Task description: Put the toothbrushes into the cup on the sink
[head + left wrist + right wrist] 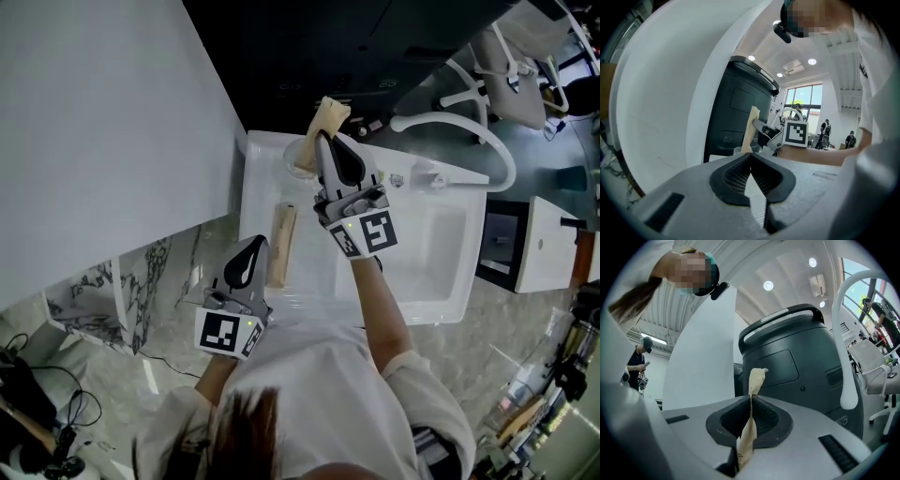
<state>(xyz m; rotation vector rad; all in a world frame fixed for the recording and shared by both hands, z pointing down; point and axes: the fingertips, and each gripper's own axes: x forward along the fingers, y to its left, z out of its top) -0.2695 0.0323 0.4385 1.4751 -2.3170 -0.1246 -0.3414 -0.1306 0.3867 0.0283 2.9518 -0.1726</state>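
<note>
- Right gripper [751, 399]: your jaws are clamped on a paper-wrapped toothbrush [757, 378]. Its end pokes past the tips. You hold it at the back left corner of the sink [255, 178], right by the cup [296, 159] that stands there.
- Left gripper [750, 157]: your jaws meet at the tips with nothing between them, off the sink's front left.
- Second wrapped toothbrush [281, 246]: it lies flat on the sink's left ledge, just beside your left gripper.

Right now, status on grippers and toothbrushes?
Right gripper shut on wrapped toothbrush, at the cup. Left gripper shut, empty. Second toothbrush lying on sink rim. No obstruction seen.
</note>
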